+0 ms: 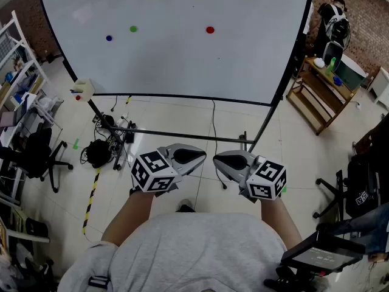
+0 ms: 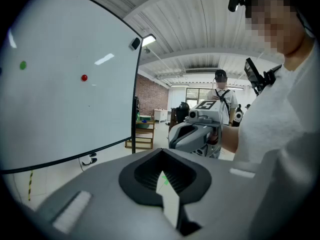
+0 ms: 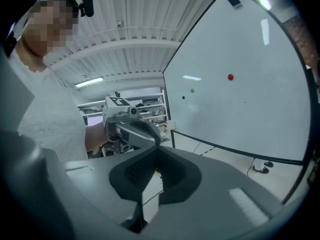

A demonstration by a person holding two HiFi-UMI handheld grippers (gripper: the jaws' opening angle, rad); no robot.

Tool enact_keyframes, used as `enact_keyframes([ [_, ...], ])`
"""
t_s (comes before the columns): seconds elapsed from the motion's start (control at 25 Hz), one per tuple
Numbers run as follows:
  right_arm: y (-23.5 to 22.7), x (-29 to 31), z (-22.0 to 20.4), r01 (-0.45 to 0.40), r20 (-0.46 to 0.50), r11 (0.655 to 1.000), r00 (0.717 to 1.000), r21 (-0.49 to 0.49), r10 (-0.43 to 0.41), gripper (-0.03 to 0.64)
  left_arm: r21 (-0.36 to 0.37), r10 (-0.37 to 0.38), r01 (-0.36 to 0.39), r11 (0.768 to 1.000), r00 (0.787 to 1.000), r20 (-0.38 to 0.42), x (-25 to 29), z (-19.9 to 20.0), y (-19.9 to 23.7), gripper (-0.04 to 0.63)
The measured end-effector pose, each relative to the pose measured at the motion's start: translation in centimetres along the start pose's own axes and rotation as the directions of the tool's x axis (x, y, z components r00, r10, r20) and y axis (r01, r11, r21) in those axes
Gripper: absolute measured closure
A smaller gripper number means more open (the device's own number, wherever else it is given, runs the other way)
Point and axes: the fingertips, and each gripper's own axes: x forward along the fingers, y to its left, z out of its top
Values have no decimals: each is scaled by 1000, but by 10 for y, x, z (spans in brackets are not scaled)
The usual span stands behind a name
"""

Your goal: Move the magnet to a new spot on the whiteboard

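The whiteboard (image 1: 176, 59) stands ahead, well beyond reach of both grippers. On it sit a red magnet (image 1: 210, 30), a green magnet (image 1: 133, 28) and a blue magnet (image 1: 109, 38). My left gripper (image 1: 203, 156) and right gripper (image 1: 215, 160) are held close to my chest, tips pointing at each other and nearly touching. Both are shut with nothing between the jaws. The left gripper view shows its own closed tip (image 2: 161, 151), the right gripper (image 2: 192, 134) opposite, and the red magnet (image 2: 84, 77). In the right gripper view the red magnet (image 3: 230, 77) shows past its closed tip (image 3: 159, 147).
The board's stand has a black foot bar (image 1: 182, 135) across the tiled floor. Cables (image 1: 100, 151) and an office chair (image 1: 42, 154) lie to the left. A wooden rack (image 1: 316, 96) and a person (image 1: 333, 23) are at the right. A small box (image 1: 83, 89) hangs by the board's lower left corner.
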Motion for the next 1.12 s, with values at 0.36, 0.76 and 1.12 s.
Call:
enact_keyframes([
  [0.36,-78,70,3,22,-2,1000,1000,18,-22,592,-18,-24,24,1000,1000,-4,4,-7,111,615],
  [0.76,-182,146,35,170,-10,985,985,-13,-170,531,-41,-106,107,993,994,20,3,14,250,615],
  [1.12,-223,129,64,272,20,959,962,-82,-271,529,14,-163,162,987,987,11,24,39,255,615],
])
